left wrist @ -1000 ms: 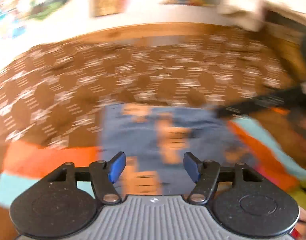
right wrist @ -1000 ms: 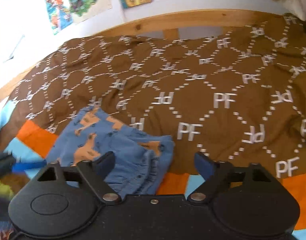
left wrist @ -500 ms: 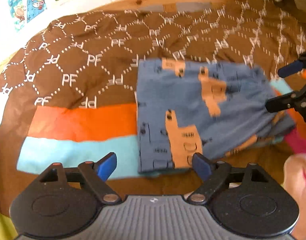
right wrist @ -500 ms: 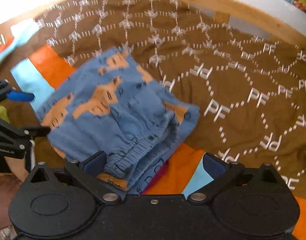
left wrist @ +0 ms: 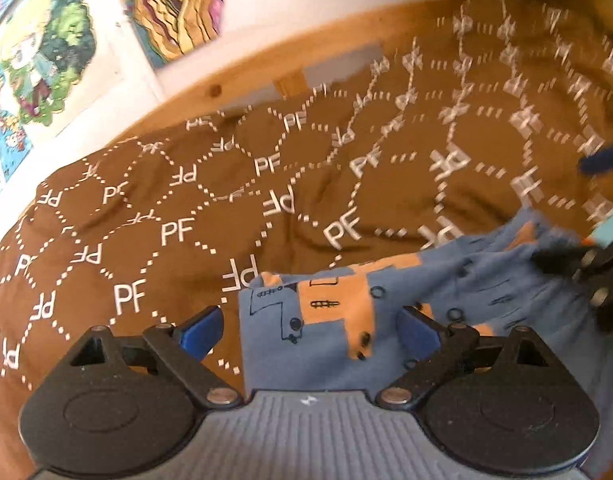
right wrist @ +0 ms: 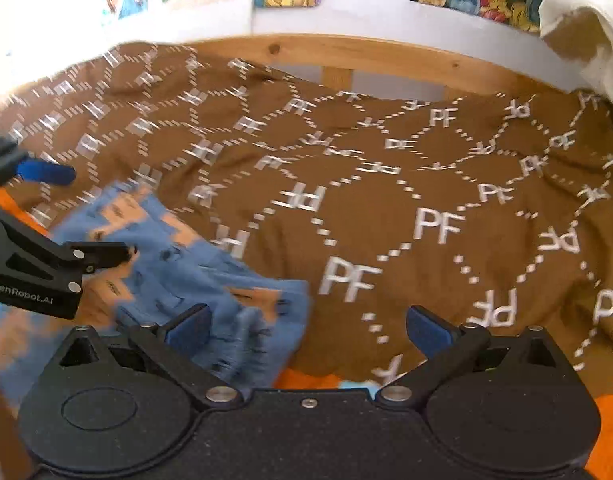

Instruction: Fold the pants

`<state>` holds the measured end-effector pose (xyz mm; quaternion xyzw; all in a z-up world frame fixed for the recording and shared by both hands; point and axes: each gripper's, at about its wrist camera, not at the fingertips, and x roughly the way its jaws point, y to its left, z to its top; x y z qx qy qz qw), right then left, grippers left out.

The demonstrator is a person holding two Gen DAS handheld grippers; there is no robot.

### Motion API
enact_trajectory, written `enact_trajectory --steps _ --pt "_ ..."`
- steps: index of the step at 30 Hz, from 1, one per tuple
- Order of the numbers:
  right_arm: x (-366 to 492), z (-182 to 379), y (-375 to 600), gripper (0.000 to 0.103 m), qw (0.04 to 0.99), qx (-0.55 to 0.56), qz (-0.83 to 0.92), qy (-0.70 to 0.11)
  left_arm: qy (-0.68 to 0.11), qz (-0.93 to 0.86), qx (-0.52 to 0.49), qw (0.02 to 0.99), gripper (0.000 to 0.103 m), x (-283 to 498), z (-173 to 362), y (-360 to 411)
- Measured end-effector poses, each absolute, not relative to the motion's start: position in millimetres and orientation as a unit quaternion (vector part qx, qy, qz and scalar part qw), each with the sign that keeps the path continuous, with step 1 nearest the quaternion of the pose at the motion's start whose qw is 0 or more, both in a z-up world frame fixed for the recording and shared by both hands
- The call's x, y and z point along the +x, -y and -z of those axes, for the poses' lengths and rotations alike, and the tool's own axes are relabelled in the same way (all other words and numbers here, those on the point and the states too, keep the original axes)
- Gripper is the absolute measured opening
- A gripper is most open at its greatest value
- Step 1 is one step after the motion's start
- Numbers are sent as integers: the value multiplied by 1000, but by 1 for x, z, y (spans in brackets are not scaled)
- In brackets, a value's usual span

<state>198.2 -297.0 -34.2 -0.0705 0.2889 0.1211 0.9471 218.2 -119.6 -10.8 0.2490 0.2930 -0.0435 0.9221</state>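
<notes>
The folded blue pants with orange print (left wrist: pixel 346 320) lie on the brown patterned bedspread (left wrist: pixel 166 220). My left gripper (left wrist: pixel 310 330) is open, its blue-padded fingers low over the pants' near left edge. In the right wrist view the pants (right wrist: pixel 194 272) lie at the lower left, bunched at the waistband. My right gripper (right wrist: pixel 306 326) is open over the pants' right edge and the bedspread (right wrist: pixel 386 200). The left gripper's fingers (right wrist: pixel 46 174) show at the far left of that view. The right gripper's fingers (left wrist: pixel 602 160) show at the far right of the left wrist view.
A wooden bed frame (right wrist: pixel 366 56) runs along the far edge below a white wall with colourful posters (left wrist: pixel 174 4). A white cloth (right wrist: pixel 586 20) hangs at the far right. Orange and light blue stripes of the bedding (right wrist: pixel 610 432) show near the front.
Both grippers have dropped lower and closer to the pants, tilting up toward the wall. The pants now sit right under both grippers. Both stay open.
</notes>
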Motion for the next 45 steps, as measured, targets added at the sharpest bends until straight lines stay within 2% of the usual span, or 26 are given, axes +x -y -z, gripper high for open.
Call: enact_trajectory --steps 6,11,15,19,24,31,38,45 --pt "215 42 312 102 952 -44 -77 -294 -312 24 209 926 101 237 8 110" --pt "205 28 327 102 954 10 -93 -284 -328 51 128 934 103 214 -8 91" --pt "190 17 325 102 940 3 -146 -309 -351 67 73 931 103 183 -13 78" --pt "177 18 307 102 904 -78 -202 -369 -383 69 97 916 102 152 3 77" --pt "159 12 289 102 883 -184 -240 -360 -387 63 115 913 102 118 17 69" --pt "156 3 308 102 879 -192 -245 -360 -422 56 78 902 102 116 7 51" --pt "160 11 323 102 877 -216 -202 -378 -428 45 94 898 102 111 13 54" --pt "164 7 337 102 886 -189 -194 -376 -432 43 107 894 103 104 13 53"
